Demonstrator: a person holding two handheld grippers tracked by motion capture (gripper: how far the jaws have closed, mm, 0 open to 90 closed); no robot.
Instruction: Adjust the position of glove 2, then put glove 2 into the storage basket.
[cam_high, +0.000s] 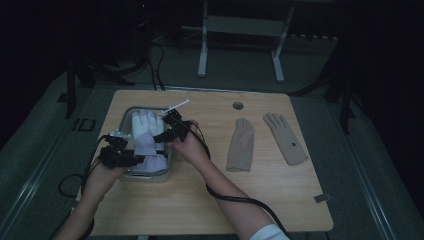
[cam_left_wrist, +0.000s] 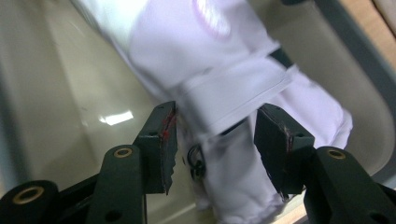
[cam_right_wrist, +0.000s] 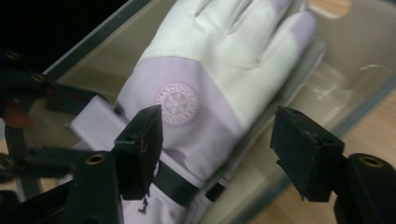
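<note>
White-and-lilac glove (cam_high: 146, 137) lies in the clear tray (cam_high: 126, 116) at the left part of the worktop (cam_high: 200, 200), fingers toward the far edge, cuff toward the near edge. Two beige gloves (cam_high: 241, 145) and (cam_high: 285, 137) lie flat on the right half of the worktop, well apart from the tray.

Left gripper (cam_left_wrist: 215, 135): jaws apart, straddling the cuff strap; fabric sits between the pads but neither pad visibly presses it. Its view is blurred, so contact is uncertain. Right gripper (cam_right_wrist: 217, 140): jaws wide apart, poised over the back of the glove near the round logo patch (cam_right_wrist: 176, 103), not touching as far as I can tell. In the high view both grippers meet over the tray's near half, left gripper (cam_high: 120, 156) at the cuff, right gripper (cam_high: 172, 127) at the tray's right wall.

Judgement: step in hand looks like taking hold of the glove to lift it out of the tray.

Notes for doing it well:
- Left should sink a little further and close on the cuff strap and the layer beneath, not on the strap edge alone, which may slip free.
- Right should pinch the lilac back panel, keeping its outer jaw inside the tray wall; that jaw looks to hang over the rim.
- Lift both ends together and level so the glove clears the rim without dragging the tray.
- Watch the trailing cables near the tray's corner.
</note>
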